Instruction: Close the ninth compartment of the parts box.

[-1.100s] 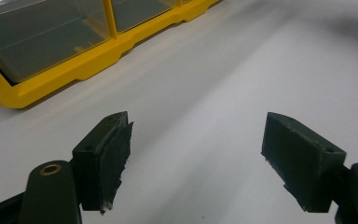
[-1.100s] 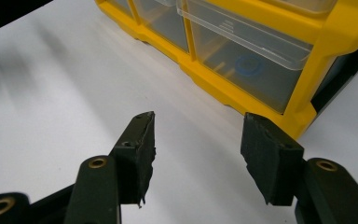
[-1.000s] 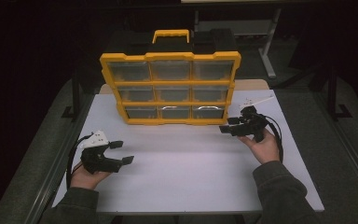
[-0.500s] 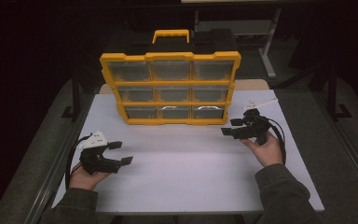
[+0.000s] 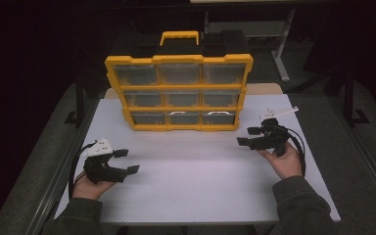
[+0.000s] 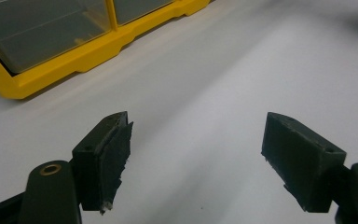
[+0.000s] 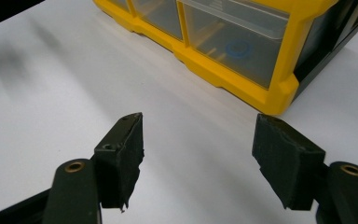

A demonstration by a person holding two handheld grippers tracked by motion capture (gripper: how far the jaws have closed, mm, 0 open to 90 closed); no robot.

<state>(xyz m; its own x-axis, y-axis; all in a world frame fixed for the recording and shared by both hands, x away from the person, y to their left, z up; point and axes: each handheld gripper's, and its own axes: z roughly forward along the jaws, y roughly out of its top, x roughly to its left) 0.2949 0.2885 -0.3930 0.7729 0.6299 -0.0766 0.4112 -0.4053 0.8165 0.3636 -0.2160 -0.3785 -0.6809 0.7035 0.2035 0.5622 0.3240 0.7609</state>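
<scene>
So the yellow plastic organizer box with clear drawers (image 5: 178, 93) stands upright at the back of the white table (image 5: 196, 181). The right gripper (image 5: 248, 136) sits just off its lower right corner, jaws just been opening, nothing between them. The left gripper (image 5: 127, 161) hangs near the table's left edge, well apart from the box, jaws wide and empty.

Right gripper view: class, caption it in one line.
Open right gripper facing a yellow drawer organizer on a white table.

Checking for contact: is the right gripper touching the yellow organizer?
Apart. The right gripper view shows bare white table between the open right gripper and the organizer.
</scene>
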